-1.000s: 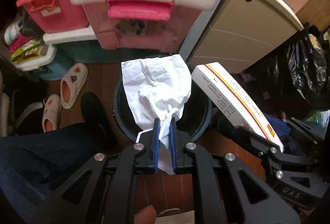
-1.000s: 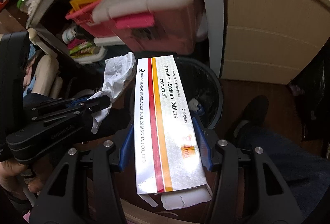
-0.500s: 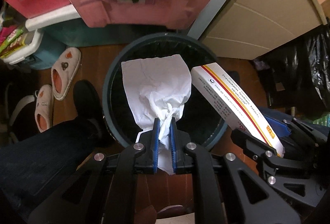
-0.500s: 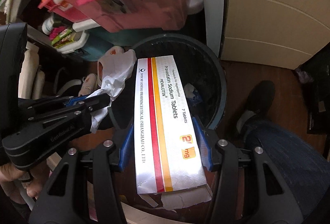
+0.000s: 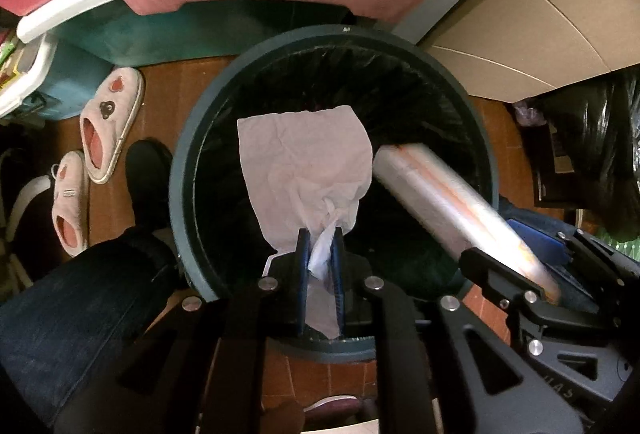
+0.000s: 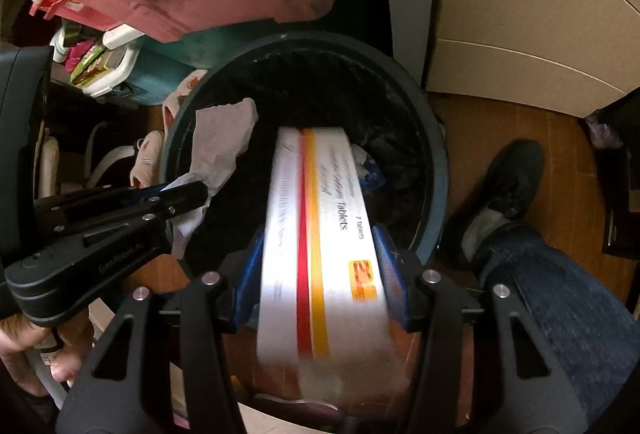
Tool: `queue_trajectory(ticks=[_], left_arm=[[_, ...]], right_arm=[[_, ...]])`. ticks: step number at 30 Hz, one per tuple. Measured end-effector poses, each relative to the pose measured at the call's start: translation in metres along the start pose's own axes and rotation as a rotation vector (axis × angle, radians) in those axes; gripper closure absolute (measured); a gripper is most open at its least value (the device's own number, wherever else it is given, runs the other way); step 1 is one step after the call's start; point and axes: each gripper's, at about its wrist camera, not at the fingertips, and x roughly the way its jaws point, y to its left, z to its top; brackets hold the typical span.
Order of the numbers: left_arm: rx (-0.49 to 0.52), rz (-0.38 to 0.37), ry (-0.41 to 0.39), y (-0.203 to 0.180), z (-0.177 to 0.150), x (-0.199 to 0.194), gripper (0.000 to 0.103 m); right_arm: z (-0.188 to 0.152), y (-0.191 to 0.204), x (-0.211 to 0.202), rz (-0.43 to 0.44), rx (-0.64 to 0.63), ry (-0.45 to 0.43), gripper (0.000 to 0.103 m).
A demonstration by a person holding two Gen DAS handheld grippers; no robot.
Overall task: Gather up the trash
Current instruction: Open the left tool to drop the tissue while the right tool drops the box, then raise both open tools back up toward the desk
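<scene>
Just ahead of both claws gapes the bin (image 5: 188,170), so left claw (image 5: 320,254) clenches tissue (image 5: 304,162) while right claw (image 6: 320,258), spread, releases blurred tablet box (image 6: 316,234).

L gripper (image 5: 320,248) is pointing down w/ blue pads (image 5: 303,254) pinching nearly together on a tissue (image 5: 304,166). R gripper (image 6: 320,262) is also angling down, jaws standing wide either side of a blurred tablet box (image 6: 320,234); can't tell if pads are gripping it.
</scene>
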Motion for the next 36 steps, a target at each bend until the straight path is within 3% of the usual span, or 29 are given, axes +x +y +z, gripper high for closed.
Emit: queue_trajectory(ticks=[5, 10, 18, 27, 36], left_arm=[[0.001, 0.0, 0.009, 0.002, 0.006, 0.009, 0.089], [-0.005, -0.01, -0.003, 0.0, 0.007, 0.008, 0.067], [0.017, -0.025, -0.032, -0.013, 0.006, -0.006, 0.052], [0.034, -0.034, -0.108, -0.026, -0.004, -0.053, 0.023], [0.045, -0.04, -0.212, -0.033, -0.024, -0.117, 0.015]], right_arm=[[0.004, 0.0, 0.007, -0.018, 0.001, -0.001, 0.042], [0.003, -0.003, 0.004, -0.018, 0.018, -0.008, 0.035], [-0.002, -0.006, -0.012, -0.045, 0.031, -0.039, 0.025], [-0.014, -0.011, -0.061, -0.065, 0.05, -0.131, 0.014], [-0.026, 0.002, -0.119, -0.081, 0.024, -0.239, 0.01]])
